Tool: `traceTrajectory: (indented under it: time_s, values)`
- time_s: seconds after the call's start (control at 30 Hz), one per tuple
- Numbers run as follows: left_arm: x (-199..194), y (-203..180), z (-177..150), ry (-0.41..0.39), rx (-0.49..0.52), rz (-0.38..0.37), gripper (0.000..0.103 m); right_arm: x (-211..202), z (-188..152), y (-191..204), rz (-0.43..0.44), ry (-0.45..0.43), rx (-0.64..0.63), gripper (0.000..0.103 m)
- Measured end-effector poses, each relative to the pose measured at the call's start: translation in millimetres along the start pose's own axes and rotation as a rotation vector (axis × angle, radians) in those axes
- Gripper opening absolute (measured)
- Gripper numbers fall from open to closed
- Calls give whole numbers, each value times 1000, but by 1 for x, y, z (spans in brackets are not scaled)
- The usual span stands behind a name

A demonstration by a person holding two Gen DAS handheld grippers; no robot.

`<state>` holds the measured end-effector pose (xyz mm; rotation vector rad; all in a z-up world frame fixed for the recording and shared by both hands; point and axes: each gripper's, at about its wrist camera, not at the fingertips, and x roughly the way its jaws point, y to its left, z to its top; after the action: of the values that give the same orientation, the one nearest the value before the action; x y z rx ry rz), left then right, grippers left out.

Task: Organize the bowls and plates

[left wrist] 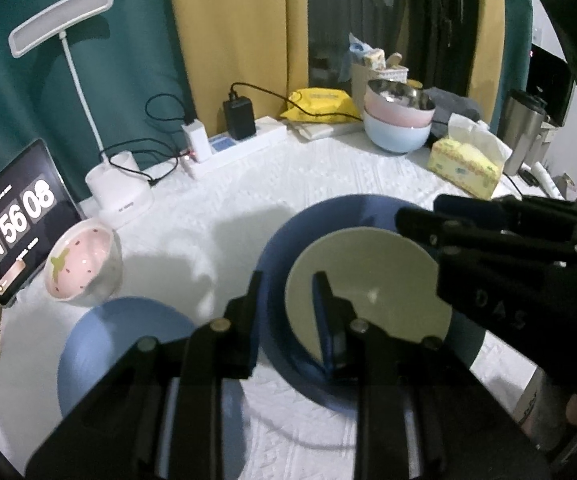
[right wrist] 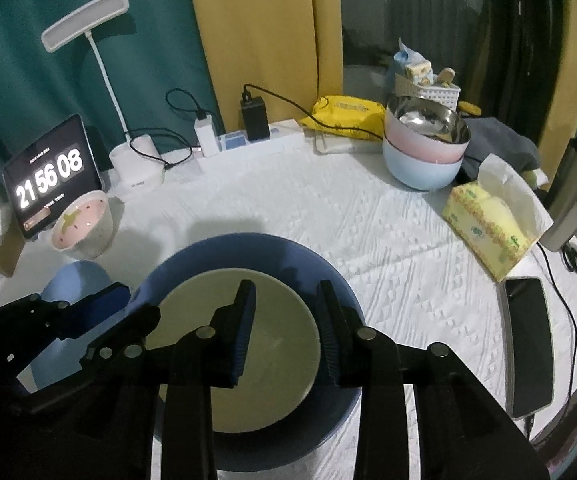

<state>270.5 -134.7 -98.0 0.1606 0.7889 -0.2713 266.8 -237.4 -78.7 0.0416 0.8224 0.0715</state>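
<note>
1. On the white quilted tablecloth near the front edge sits a dark blue plate, and a smaller pale green plate lies flat inside it.
2. Over those two plates hangs the right gripper, its jaws a little apart with nothing pinched between them; the green plate shows through the gap.
3. At the left rim of the dark blue plate is the left gripper, one finger outside the rim and one over the green plate. Its jaws stand narrowly apart, and I cannot tell whether they press on the rim.
4. Left of the stack lies a lighter blue plate, partly hidden by the left gripper.
5. Behind it stands a pink bowl with a strawberry pattern, just in front of a tablet showing a clock.
6. Across the table, a metal-lined pink bowl is nested in a light blue bowl, beside a yellow tissue box.
</note>
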Motion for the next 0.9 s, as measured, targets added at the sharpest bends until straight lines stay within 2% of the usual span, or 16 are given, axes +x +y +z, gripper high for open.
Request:
traceTrajectory:
  time_s: [0.13,0.2,0.23,0.27,0.33,0.4,0.9]
  values:
    - [-8,10,2,-19,-13,8,26,-8,6,8,1,-17,-12,33]
    - [-12,16,3,-28,-22,15,37,-10,8,11,2,-22,-16,33]
    - [-14,19,4,-33,-31,14,52,-11,10,13,2,-24,-19,33]
    - [-16,23,4,-40,-41,11,56,-11,12,15,4,-25,-24,34]
    - [-20,30,5,-48,-53,19,56,-12,15,20,8,-28,-33,35]
    - [-23,37,6,-54,-60,26,56,-13,17,24,11,-33,-38,42]
    - [-38,89,6,-92,-139,63,57,-5,38,66,30,-44,-103,43]
